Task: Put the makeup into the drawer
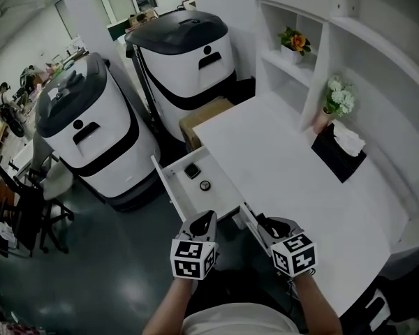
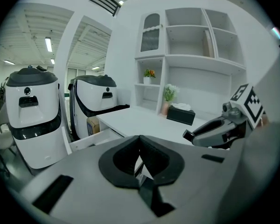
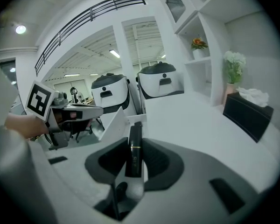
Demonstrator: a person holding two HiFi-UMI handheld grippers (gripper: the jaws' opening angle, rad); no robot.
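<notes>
One makeup tube (image 3: pixel 133 155) stands clamped in the right claw (image 3: pixel 134 143); left claw (image 2: pixel 140 143) closed, empty.

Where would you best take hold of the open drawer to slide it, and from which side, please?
I would take the front panel by its top edge, coming from above, one jaw inside and one outside. It stands upright as a thin slab, and I see no handle on it. The left gripper is shut on nothing and nearest; the right gripper holds a black tube.

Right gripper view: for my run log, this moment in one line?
right gripper: shut on black makeup tube | left gripper: shut, empty | drawer: open
</notes>
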